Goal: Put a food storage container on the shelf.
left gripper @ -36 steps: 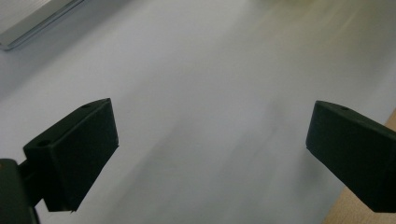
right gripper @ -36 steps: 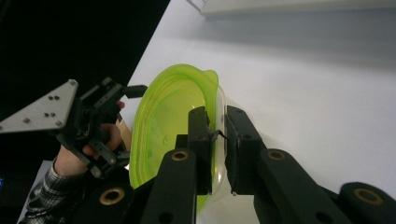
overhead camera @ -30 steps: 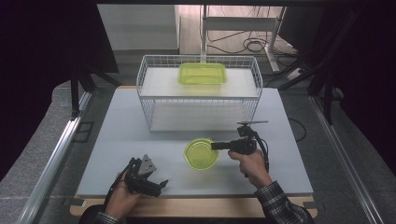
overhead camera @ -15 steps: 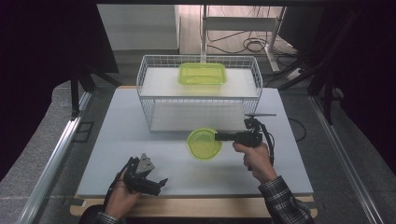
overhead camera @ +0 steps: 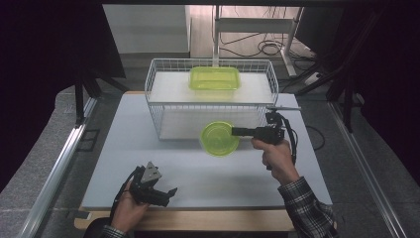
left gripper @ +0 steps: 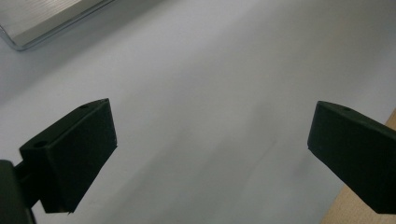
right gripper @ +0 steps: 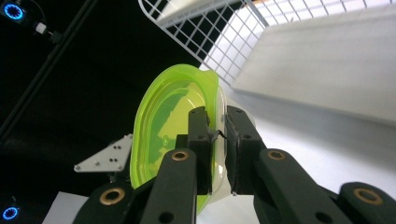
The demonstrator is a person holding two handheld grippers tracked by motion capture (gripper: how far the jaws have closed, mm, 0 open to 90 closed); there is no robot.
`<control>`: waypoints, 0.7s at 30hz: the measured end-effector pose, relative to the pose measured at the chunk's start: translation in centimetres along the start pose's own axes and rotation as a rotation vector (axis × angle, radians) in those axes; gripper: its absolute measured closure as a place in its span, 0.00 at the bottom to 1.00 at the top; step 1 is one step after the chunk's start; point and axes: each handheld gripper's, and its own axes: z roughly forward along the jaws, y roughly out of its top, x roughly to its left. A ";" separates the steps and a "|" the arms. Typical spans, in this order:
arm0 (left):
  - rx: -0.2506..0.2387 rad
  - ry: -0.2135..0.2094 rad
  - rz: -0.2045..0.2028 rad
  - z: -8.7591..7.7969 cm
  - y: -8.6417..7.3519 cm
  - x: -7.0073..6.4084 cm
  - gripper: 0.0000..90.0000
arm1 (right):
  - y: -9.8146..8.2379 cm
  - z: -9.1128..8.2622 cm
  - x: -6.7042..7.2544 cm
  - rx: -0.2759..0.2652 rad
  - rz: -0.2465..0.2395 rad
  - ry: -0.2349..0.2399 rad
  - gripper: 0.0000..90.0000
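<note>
The right gripper (overhead camera: 236, 132) has its jaws clamped on the rim of a round green bowl (overhead camera: 219, 138), one jaw inside the rim and one outside. The bowl hangs above the table (overhead camera: 124, 129), just in front of the wire basket (overhead camera: 153, 94). The left gripper (overhead camera: 166, 194), well in front of the basket near the table's edge, has its jaws wide apart with nothing between them.

Wire basket (overhead camera: 158, 106) beside lifted bowl (overhead camera: 218, 140)

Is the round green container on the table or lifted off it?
Lifted: the right tool grips the round container's rim, holding it in front of the wire basket.
</note>
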 end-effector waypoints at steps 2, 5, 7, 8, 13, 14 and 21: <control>0.001 0.000 0.000 0.0 0.0 0.0 0.01 | 0.4 -0.3 0.3 -0.008 -0.002 0.000 0.90; 0.000 0.002 0.003 0.0 0.0 0.0 0.01 | 1.1 -0.7 0.7 -0.024 -0.007 0.000 0.90; -0.001 0.003 0.000 0.0 0.0 0.0 0.01 | 1.3 -0.9 0.8 -0.028 -0.009 -0.002 0.90; 0.000 0.005 0.001 0.0 0.0 0.0 0.01 | 1.6 -1.0 0.9 -0.034 -0.013 -0.002 0.90; -0.004 0.008 -0.010 0.0 0.0 0.2 0.00 | 3.1 -1.8 1.8 -0.062 -0.019 0.001 0.90; -0.006 0.008 -0.012 0.0 -0.1 0.2 0.00 | 3.4 -1.9 2.0 -0.068 -0.020 0.002 0.90; -0.008 0.008 -0.014 -0.1 0.0 0.2 0.00 | 5.2 -2.6 3.0 -0.099 -0.030 -0.001 0.90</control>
